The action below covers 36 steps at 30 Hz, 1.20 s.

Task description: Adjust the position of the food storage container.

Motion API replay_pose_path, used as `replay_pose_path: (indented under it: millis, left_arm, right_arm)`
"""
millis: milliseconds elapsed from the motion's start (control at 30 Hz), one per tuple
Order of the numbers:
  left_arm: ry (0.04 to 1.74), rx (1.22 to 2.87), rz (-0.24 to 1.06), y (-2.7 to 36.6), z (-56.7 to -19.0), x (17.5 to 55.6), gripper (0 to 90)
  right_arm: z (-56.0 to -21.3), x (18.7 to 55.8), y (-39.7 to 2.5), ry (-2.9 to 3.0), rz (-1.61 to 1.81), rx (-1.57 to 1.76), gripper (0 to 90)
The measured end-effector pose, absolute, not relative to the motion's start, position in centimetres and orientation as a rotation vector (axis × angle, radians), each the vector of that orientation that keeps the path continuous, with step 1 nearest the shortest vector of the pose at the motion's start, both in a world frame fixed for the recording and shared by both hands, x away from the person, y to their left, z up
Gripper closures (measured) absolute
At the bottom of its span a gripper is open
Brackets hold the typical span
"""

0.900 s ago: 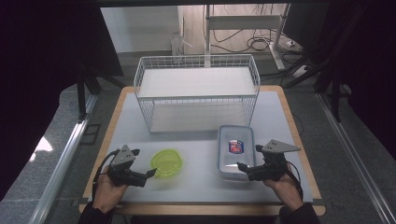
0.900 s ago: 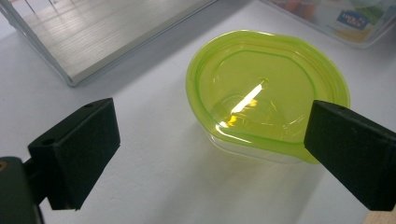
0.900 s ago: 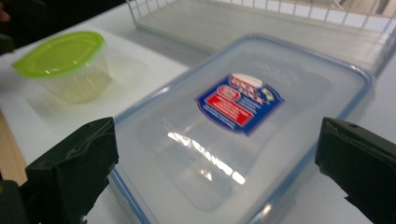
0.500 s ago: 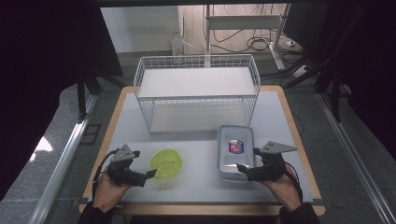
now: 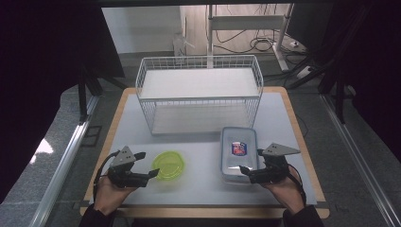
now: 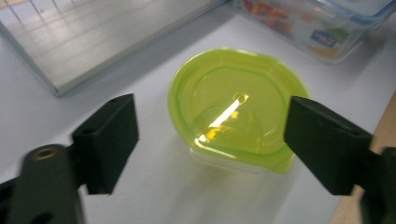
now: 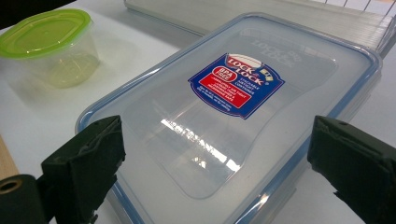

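Facing green-lidded tub (image 6: 236, 112) with left gripper (image 5: 147, 165) spread wide, tub just ahead; right gripper (image 5: 249, 163) likewise spread before clear box (image 7: 229, 116).

A lab or test room: a white worktop (image 5: 198, 142) on a bare grey floor (image 5: 61, 137), loose cables (image 5: 260, 45) and a metal stand (image 5: 246, 23) at the frame's top.

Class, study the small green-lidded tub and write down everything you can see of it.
The tub is a small clear plastic pot with a rounded, translucent lime-green lid pressed on, shut. It stands upright on the white table, apart from the rectangular box and in front of the wire basket. The left gripper is open and points at it; nothing touches it.
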State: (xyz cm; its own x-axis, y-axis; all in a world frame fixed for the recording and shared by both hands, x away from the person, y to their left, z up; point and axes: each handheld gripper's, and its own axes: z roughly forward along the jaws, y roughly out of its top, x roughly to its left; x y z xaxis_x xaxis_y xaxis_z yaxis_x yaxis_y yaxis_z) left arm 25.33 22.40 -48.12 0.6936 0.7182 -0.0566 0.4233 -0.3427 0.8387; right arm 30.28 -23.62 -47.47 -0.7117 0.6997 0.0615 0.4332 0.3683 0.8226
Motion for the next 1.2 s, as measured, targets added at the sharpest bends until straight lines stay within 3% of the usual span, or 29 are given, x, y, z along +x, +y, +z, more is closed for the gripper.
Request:
replay_pose_path:
  millis: [633, 900, 1200]
  left_arm:
    - [0.703, 2.023, 0.262, 17.8, -47.0, 25.6, 89.1]
    - [0.667, 2.063, 0.196, 15.1, -47.5, 26.1, 90.0]
    - [0.706, 2.154, 0.232, 13.3, -48.7, 26.4, 90.0]
  right_arm:
    - [-47.2, 30.3, -23.6, 2.32, 1.241, 1.04, 6.9]
    - [-46.6, 30.2, -23.8, 2.29, 1.305, 1.048, 11.9]
    - [-46.6, 30.2, -23.9, 2.278, 1.297, 1.046, 12.4]
